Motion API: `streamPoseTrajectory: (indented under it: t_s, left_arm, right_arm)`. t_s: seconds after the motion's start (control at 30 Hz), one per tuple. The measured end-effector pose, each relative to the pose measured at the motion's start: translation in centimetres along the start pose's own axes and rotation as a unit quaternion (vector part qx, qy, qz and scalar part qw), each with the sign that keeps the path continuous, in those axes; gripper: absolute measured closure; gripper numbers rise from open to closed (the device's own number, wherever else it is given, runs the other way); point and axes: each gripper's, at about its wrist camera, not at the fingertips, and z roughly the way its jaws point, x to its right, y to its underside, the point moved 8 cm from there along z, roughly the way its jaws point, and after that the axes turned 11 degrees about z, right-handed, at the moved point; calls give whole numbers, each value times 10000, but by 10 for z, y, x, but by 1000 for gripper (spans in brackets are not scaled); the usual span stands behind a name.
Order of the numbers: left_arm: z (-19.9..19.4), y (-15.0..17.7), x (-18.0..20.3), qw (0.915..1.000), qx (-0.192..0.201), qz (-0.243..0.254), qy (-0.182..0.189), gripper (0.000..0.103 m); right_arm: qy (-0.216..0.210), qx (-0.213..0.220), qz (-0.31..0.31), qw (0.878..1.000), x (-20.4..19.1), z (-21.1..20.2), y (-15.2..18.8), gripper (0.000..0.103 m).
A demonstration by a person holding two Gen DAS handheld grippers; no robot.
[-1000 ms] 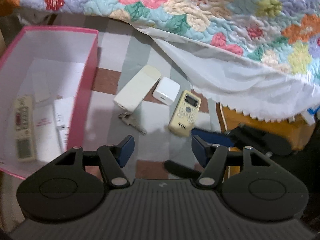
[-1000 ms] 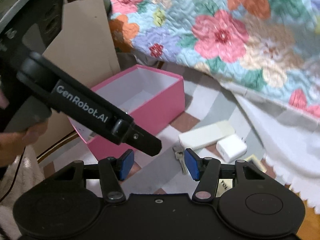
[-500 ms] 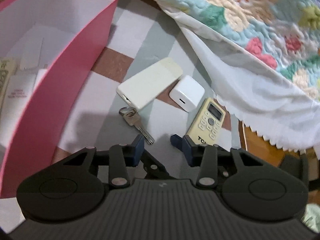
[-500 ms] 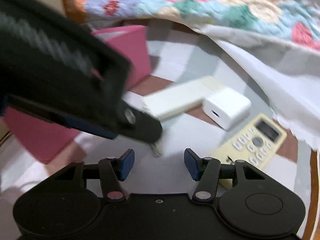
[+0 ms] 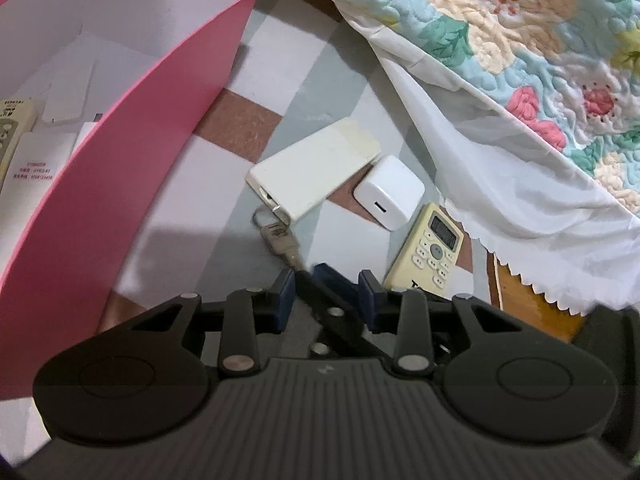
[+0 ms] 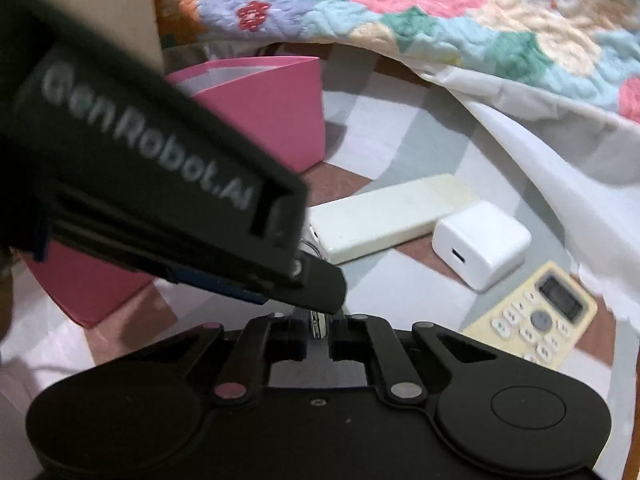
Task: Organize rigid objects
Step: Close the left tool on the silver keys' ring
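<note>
A metal key on a ring [image 5: 276, 236] lies on the checked floor cloth beside a white power bank [image 5: 312, 172], a white charger cube [image 5: 389, 192] and a cream remote [image 5: 434, 250]. My right gripper [image 6: 319, 330] has its jaws closed on the key's blade [image 6: 319, 325]; its fingertips [image 5: 326, 274] show in the left wrist view at the key's tip. My left gripper [image 5: 326, 296] hangs partly open just above it, holding nothing; its arm [image 6: 160, 184] crosses the right wrist view. The pink box [image 5: 132, 120] stands at left.
The box holds a remote [image 5: 10, 136] and white packets [image 5: 36, 164]. A floral quilt [image 5: 520, 32] with a white sheet [image 5: 500, 184] hangs over the right side. A wooden edge [image 5: 528, 304] shows under the sheet. The power bank [image 6: 384, 216], charger [image 6: 480, 244] and remote [image 6: 536, 316] lie ahead of the right gripper.
Both grippers moved down toward the key. The right gripper closed from open onto the key's blade. The left gripper's jaws narrowed.
</note>
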Motion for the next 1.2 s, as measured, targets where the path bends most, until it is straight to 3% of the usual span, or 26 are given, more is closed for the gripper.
streamPoseTrajectory:
  t_s: [0.1,0.43,0.63,0.73,0.77,0.9,1.0,1.07,1.2]
  left_arm:
    - [2,7,0,9999,-156,-68,8,69]
    - [4,28,8,9975,-659,-120,244,65]
    - [13,35,15,9952,-863,-196,413,65]
    - [15,36,16,9942,-970,-130,437,80]
    - [16,39,18,9930,-1062,-124,510,90]
    - [17,45,21,9908,-1239,-112,540,96]
    - [18,44,21,9902,-1283,-155,522,96]
    - [18,44,20,9897,-1296,-246,553,96]
    - [18,44,17,9892,-1295,-340,598,97]
  right_arm:
    - [75,220,106,9997,3,-17,5,94]
    - [-24,60,1181,9930,32,-70,32,94]
    - [75,23,1066,9943,31,-97,51,94]
    - [144,-134,1080,9940,37,-99,54,94]
    - [152,-213,1040,9942,38,-98,56,92]
    - [339,-289,643,9969,33,-100,60,87]
    - [383,-337,470,9976,26,-97,58,76]
    - [476,-415,411,9972,26,-92,60,53]
    - [938,-537,528,9927,36,-83,62,37]
